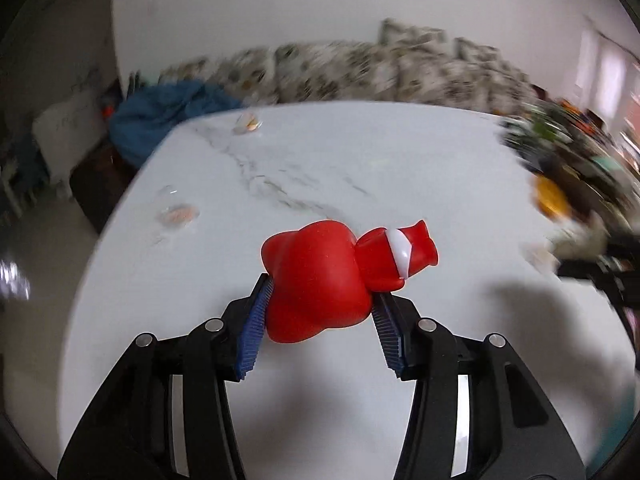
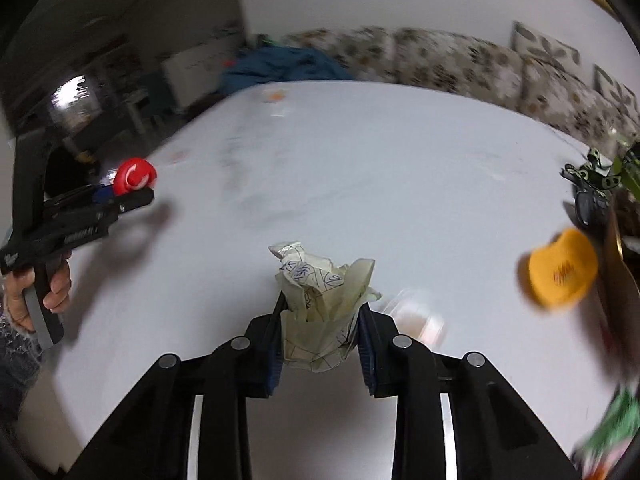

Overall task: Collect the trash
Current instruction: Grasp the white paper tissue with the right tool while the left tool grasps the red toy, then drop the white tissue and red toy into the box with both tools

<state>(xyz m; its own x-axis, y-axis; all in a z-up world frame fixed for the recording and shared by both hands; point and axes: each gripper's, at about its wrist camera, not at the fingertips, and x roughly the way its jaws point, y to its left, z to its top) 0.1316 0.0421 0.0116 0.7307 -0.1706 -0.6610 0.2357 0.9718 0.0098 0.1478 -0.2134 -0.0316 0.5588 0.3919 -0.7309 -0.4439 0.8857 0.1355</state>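
From the left wrist view, the left gripper (image 1: 320, 300) clamps a red rubber duck (image 1: 320, 280) between its blue ribbed pads (image 1: 256, 328), above the white marble table (image 1: 360, 168). The duck's underside is hidden behind its own body. The surroundings are smeared by motion: two faint clear wrappers (image 1: 178, 212) lie at the table's left, a blurred orange object (image 1: 552, 198) at the right edge, and a dark shape at far right is too blurred to name. A patterned sofa (image 1: 360, 68) and a blue cloth (image 1: 168, 116) lie beyond.

From the right wrist view, the right gripper (image 2: 320, 328) pinches a crumpled paper wad (image 2: 320, 300) with pen marks, over the table. A blurred clear wrapper (image 2: 416, 312) lies just right of it. At left, a hand (image 2: 40, 292) holds the left gripper with the duck; the sleeve is cut off.
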